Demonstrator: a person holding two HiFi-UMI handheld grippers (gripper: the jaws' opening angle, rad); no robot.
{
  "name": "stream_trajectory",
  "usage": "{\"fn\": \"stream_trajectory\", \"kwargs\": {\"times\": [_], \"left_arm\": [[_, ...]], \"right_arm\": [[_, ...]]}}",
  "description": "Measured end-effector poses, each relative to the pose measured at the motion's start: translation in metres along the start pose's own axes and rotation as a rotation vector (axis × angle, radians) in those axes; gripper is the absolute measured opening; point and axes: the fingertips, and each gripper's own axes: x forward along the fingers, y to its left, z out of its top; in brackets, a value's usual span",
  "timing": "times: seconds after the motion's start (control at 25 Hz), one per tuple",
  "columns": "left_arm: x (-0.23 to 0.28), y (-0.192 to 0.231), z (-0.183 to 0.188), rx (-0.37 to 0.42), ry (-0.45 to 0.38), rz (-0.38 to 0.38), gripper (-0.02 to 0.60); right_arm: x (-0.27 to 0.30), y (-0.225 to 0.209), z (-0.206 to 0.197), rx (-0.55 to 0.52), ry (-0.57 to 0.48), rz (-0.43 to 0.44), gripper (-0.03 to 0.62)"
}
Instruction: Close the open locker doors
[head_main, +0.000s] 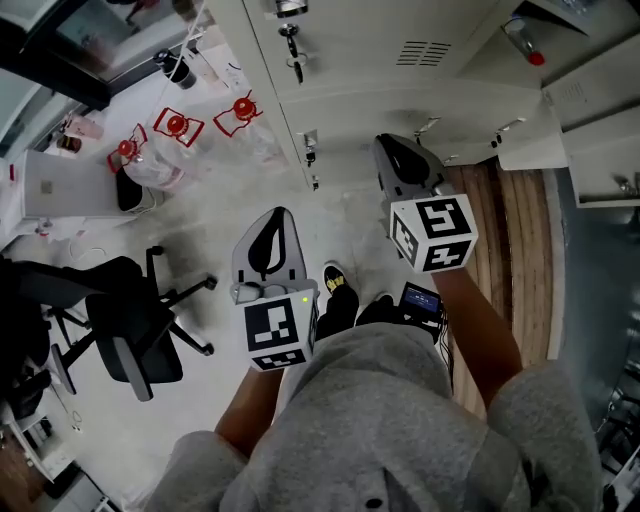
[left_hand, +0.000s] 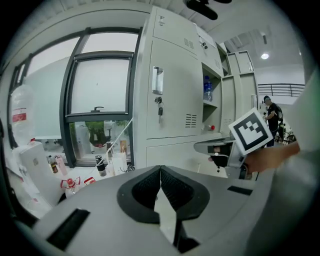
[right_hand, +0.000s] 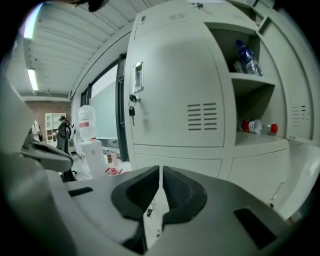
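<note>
A bank of pale grey lockers (head_main: 380, 60) stands in front of me. The tall door with a handle and keys (right_hand: 175, 85) is closed. To its right, compartments stand open: one holds a blue-labelled bottle (right_hand: 247, 57), the one below a red-capped bottle (right_hand: 257, 126). Their doors (head_main: 525, 125) swing out to the right. My left gripper (head_main: 272, 235) is shut and empty, held back from the lockers. My right gripper (head_main: 398, 155) is shut with nothing in it, closer to the lockers and apart from the open doors. Each gripper view shows the pads together: left (left_hand: 160, 172), right (right_hand: 160, 172).
A black office chair (head_main: 130, 320) stands at the left. Water jugs with red handles (head_main: 180, 125) and a white box (head_main: 60, 185) sit near the window side. A wooden floor strip (head_main: 510, 230) runs under the open doors. People stand far off (left_hand: 270, 112).
</note>
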Motion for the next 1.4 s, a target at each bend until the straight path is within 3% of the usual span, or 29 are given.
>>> {"fn": "stream_trajectory", "kwargs": {"times": [0.2, 0.4, 0.64, 1.2, 1.4], "left_arm": [[-0.001, -0.024, 0.014, 0.018, -0.01, -0.06, 0.011], [-0.003, -0.039, 0.032, 0.028, -0.043, -0.06, 0.011], [-0.005, -0.054, 0.05, 0.047, -0.071, -0.093, 0.011], [-0.007, -0.095, 0.067, 0.076, -0.091, -0.184, 0.011], [-0.007, -0.123, 0.075, 0.086, -0.099, -0.206, 0.011]], "right_arm": [[-0.079, -0.019, 0.036, 0.066, -0.102, -0.062, 0.043], [-0.13, -0.029, 0.052, 0.077, -0.134, -0.094, 0.043], [-0.154, -0.033, 0.063, 0.025, -0.153, -0.125, 0.043], [-0.219, -0.066, 0.097, 0.047, -0.262, -0.205, 0.043], [-0.242, -0.088, 0.105, 0.11, -0.274, -0.171, 0.043]]}}
